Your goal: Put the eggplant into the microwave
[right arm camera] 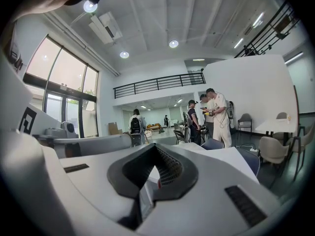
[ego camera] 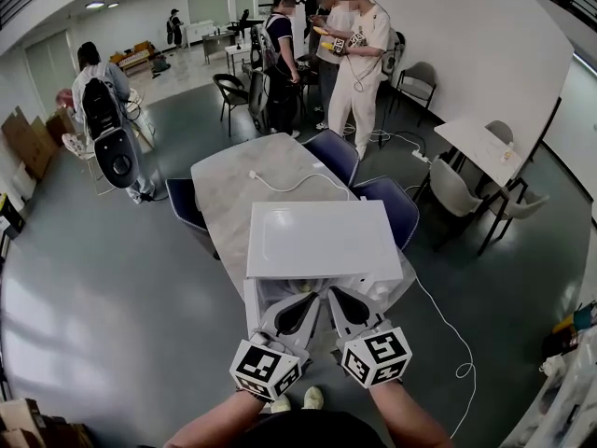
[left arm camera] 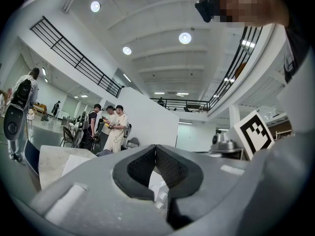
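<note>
1. Microwave (ego camera: 322,239): white, boxy, smooth flat top. It stands on the near end of the grey, round-cornered worktop (ego camera: 224,194), just ahead of both grippers.
2. Eggplant: I cannot tell where it is.
3. Left gripper (left arm camera: 155,147): grey shell, ribbed black pads, jaws clenched on nothing.
4. Right gripper (right arm camera: 156,147): alike, jaws clenched, empty.
5. Head view only: white cable (ego camera: 289,187) behind the microwave and blue chairs (ego camera: 334,152) beyond.

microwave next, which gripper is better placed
Right, marginally: left gripper and right gripper are both shut, side by side at the microwave front, but a panel edge shows just past the right's tips.
</note>
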Tool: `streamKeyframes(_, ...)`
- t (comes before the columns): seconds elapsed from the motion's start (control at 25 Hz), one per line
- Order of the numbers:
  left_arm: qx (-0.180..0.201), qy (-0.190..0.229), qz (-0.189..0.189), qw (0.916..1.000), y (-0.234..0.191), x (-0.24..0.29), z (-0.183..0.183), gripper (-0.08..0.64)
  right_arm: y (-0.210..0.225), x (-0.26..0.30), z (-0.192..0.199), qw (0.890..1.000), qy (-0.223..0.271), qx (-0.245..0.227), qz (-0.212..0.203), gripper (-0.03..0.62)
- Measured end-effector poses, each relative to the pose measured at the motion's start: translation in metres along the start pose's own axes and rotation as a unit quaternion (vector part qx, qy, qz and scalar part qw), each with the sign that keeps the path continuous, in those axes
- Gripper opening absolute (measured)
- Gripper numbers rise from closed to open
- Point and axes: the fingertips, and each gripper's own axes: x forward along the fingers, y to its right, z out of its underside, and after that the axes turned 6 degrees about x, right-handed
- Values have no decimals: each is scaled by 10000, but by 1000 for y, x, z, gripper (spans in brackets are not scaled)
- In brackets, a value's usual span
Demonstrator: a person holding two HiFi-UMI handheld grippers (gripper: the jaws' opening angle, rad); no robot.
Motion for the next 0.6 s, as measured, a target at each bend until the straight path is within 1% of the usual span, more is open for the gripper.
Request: streamKeyframes(0.6,3,16,-126,9999,-1,0,0,9,-1,2,2,9999,-34,-15,-113,0)
